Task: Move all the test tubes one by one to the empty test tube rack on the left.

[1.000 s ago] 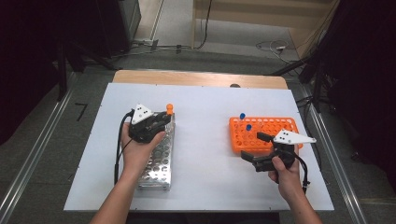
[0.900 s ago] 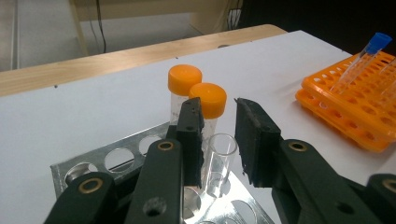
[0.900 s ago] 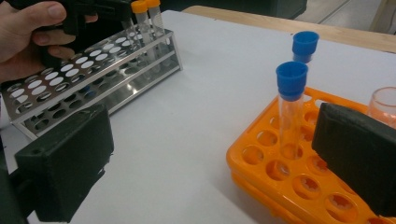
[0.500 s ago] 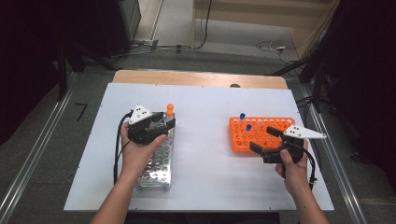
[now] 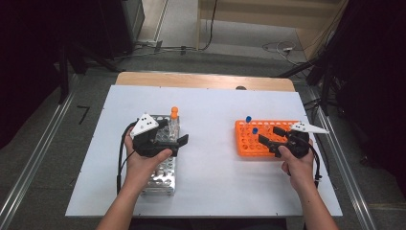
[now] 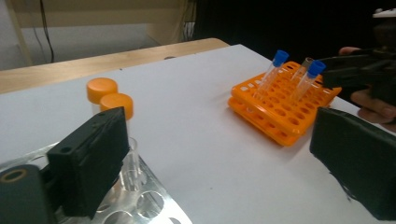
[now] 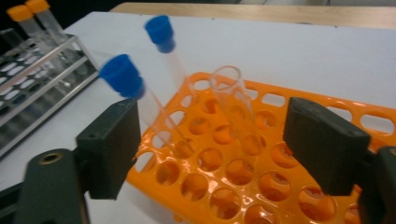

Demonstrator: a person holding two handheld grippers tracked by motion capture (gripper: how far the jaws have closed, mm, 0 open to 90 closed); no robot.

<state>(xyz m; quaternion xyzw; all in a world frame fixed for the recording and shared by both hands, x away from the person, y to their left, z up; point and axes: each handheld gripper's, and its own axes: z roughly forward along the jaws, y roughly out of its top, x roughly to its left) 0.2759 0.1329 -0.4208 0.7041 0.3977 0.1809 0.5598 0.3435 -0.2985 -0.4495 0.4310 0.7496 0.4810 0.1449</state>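
A steel tube rack (image 5: 160,178) lies at the left, with two orange-capped tubes (image 6: 109,95) upright at its far end. My left gripper (image 5: 176,132) is just right of them. It is open: its jaws have just been opening and nothing is between them. At the right, an orange rack (image 5: 246,146) holds two blue-capped tubes (image 7: 123,72) and an uncapped clear tube (image 7: 233,102). My right gripper (image 7: 217,140) straddles the uncapped tube. Its jaws have just been closing, but both pads stand clear of the glass.
The racks lie on a white tabletop (image 5: 210,158) with bare space between them. A wooden strip (image 5: 201,80) runs along the far edge. Cables trail from both grippers toward the near edge. Metal rails flank the table on both sides.
The left jaws have opened and let go of an orange-capped tube, which now stands in the steel rack. The right gripper has moved forward over the orange rack, and its jaws have narrowed.
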